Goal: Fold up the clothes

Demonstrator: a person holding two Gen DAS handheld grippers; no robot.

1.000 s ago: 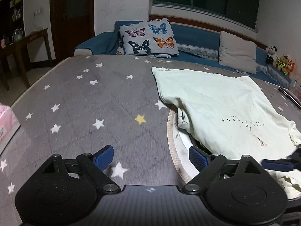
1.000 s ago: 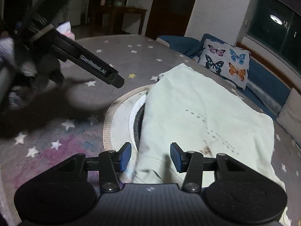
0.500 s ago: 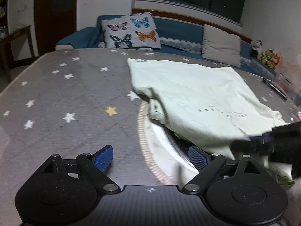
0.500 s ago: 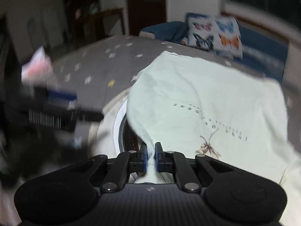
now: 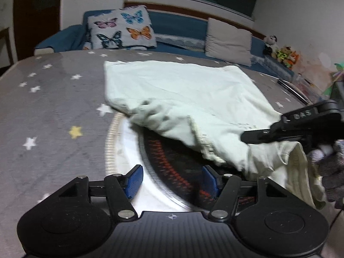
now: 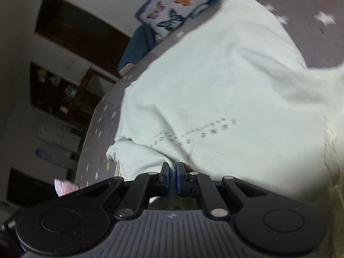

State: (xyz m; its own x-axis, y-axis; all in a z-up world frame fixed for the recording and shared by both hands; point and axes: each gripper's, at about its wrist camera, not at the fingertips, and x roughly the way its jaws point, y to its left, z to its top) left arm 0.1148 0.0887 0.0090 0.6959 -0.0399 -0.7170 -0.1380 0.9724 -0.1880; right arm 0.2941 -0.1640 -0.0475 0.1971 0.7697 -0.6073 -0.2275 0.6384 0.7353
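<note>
Pale mint cotton: the T-shirt [image 5: 182,90] lies spread across the grey star-print tablecloth [image 5: 49,107], printed side up, small dark lettering [image 6: 193,133] visible. Its near edge is lifted off the cloth, baring the round inset [image 5: 172,167] with red-dotted dark centre just beneath. Right gripper [image 6: 172,175]: blue pads pressed nearly together, pinching the shirt's near edge; from the left wrist view it shows as a black arm at the shirt's right side. Left gripper [image 5: 173,179]: jaws spread wide, holding nothing, poised over the round inset, just short of the shirt's raised fold. Beyond the shirt's far edge, a butterfly cushion [image 5: 122,30] on a blue sofa [image 5: 178,24].
</note>
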